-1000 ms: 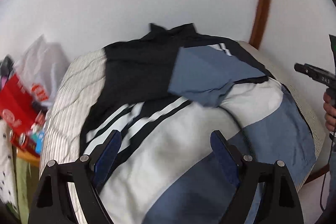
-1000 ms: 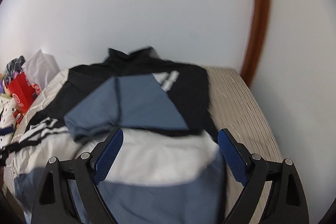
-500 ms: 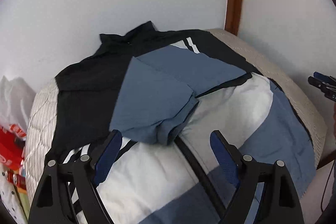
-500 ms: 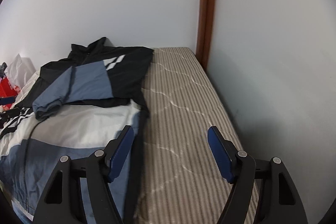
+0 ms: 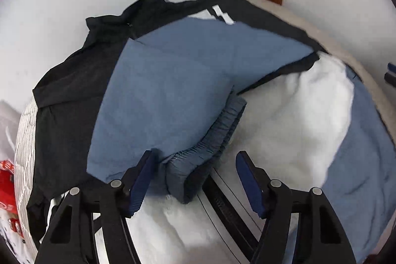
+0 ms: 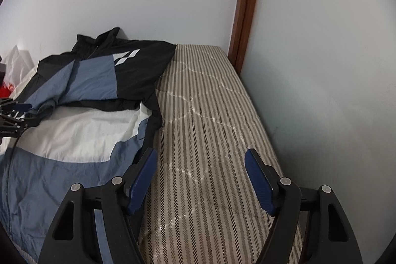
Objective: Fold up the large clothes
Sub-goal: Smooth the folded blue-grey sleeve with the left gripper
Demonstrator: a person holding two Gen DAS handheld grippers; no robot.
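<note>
The striped mattress [image 6: 210, 115] carries my jacket [image 6: 74, 130], spread flat against the wall with one blue sleeve [image 5: 168, 95] folded across its chest. It looks light, limp and slippery, so I'd pinch the thicker elastic cuff [image 5: 210, 147]. My left gripper [image 5: 193, 180] is closing around that cuff without pressing yet; my right gripper [image 6: 200, 180] hangs open over bare mattress.

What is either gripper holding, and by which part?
Nothing yet. The left gripper is closing around the jacket's sleeve cuff, which lies between its fingers. The right gripper is open over the mattress.
</note>
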